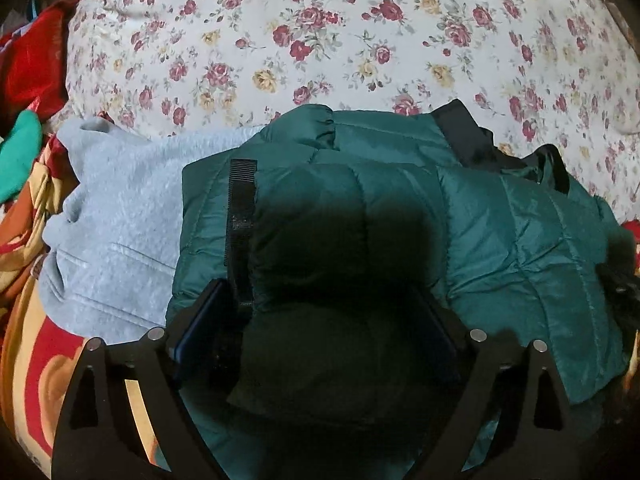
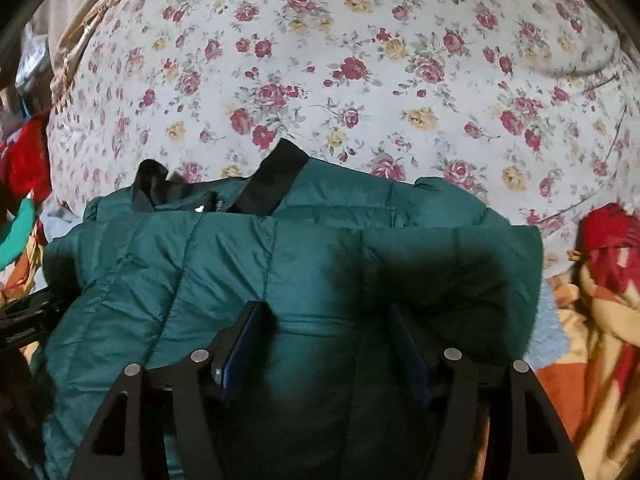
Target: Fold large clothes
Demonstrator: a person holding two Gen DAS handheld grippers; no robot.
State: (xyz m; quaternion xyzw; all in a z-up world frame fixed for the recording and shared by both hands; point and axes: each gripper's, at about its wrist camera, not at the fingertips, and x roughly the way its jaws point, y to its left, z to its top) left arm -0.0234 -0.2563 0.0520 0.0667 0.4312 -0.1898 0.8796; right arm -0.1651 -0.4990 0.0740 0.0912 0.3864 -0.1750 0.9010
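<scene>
A puffy dark green jacket lies folded on the flowered bedsheet, its black collar lining at the far edge. My left gripper stands open low over the jacket's left part, and a thick bulge of it sits between the wide-spread fingers. A black hook-and-loop strap runs beside the left finger. My right gripper is shut on a thick fold of the green jacket, with both pads pressed into the padding.
A light grey fleece garment lies under the jacket on the left. Red clothing and a teal piece are piled at the far left. A red, orange and yellow blanket covers the near side. The flowered sheet stretches beyond the jacket.
</scene>
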